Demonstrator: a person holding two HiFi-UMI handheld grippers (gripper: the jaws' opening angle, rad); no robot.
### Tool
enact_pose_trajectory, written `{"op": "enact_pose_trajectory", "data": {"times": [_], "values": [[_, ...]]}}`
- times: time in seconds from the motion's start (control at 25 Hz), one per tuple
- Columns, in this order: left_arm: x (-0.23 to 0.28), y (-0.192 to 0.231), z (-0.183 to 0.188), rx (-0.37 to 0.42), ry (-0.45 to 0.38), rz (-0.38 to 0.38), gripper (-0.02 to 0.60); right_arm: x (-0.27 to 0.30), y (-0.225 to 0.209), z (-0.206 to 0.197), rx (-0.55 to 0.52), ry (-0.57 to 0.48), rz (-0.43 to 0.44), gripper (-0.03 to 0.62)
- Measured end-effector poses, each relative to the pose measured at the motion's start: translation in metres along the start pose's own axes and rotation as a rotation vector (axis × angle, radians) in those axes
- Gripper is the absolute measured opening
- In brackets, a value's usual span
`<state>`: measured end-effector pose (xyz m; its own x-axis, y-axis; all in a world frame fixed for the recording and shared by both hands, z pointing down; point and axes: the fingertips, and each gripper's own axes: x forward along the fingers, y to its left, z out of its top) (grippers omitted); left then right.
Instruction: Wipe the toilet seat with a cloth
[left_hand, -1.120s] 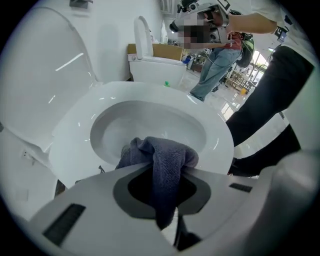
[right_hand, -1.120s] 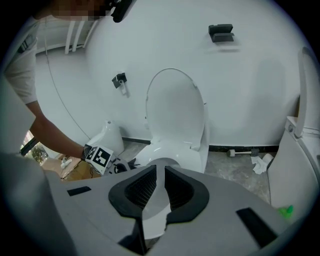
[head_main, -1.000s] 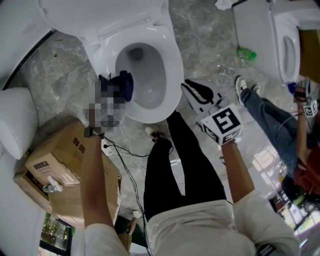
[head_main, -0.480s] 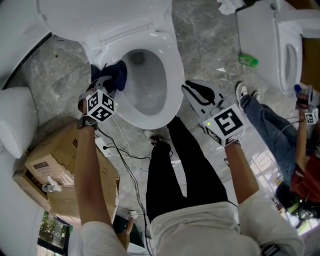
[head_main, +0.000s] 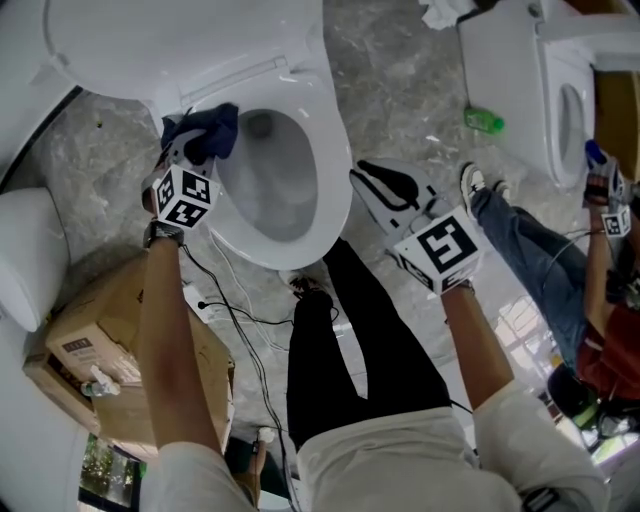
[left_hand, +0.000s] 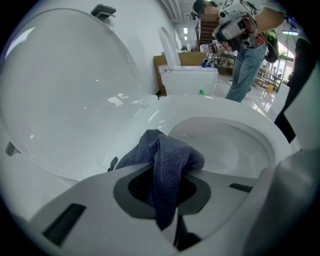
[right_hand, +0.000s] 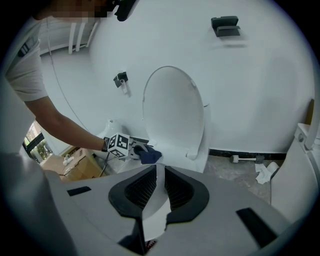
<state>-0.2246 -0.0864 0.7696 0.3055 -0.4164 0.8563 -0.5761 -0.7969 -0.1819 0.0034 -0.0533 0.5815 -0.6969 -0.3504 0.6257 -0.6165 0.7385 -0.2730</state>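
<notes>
— What was the floor like?
— A grey marbled stone floor (head_main: 400, 90), glossy. Thin black cables (head_main: 245, 318) trailed over it, and a green bottle (head_main: 483, 120) lay just beside a second toilet (head_main: 505, 60) at the far right.
— And the walls?
— A plain white wall (right_hand: 260, 90) with a dark skirting strip (right_hand: 250, 151) along its foot and a black bracket (right_hand: 225, 26) fixed high up.
— Anything else about?
— A cardboard box (head_main: 100, 320) stood at the near left, and crumpled white paper (head_main: 440, 10) lay on the floor. A bystander in jeans (head_main: 525, 240) was next to the second toilet. Daylight showed through glazing (left_hand: 272, 75) at the far end.
</notes>
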Motion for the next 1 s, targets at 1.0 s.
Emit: {"op": "enact_pose_trajectory", "data": {"times": [1.0], "values": [[-0.106,0.034,0.154,-0.343,-0.445,0.135,0.038,-0.080,0.015,0.075,-0.017,-0.156,-0.135,0.071]]}}
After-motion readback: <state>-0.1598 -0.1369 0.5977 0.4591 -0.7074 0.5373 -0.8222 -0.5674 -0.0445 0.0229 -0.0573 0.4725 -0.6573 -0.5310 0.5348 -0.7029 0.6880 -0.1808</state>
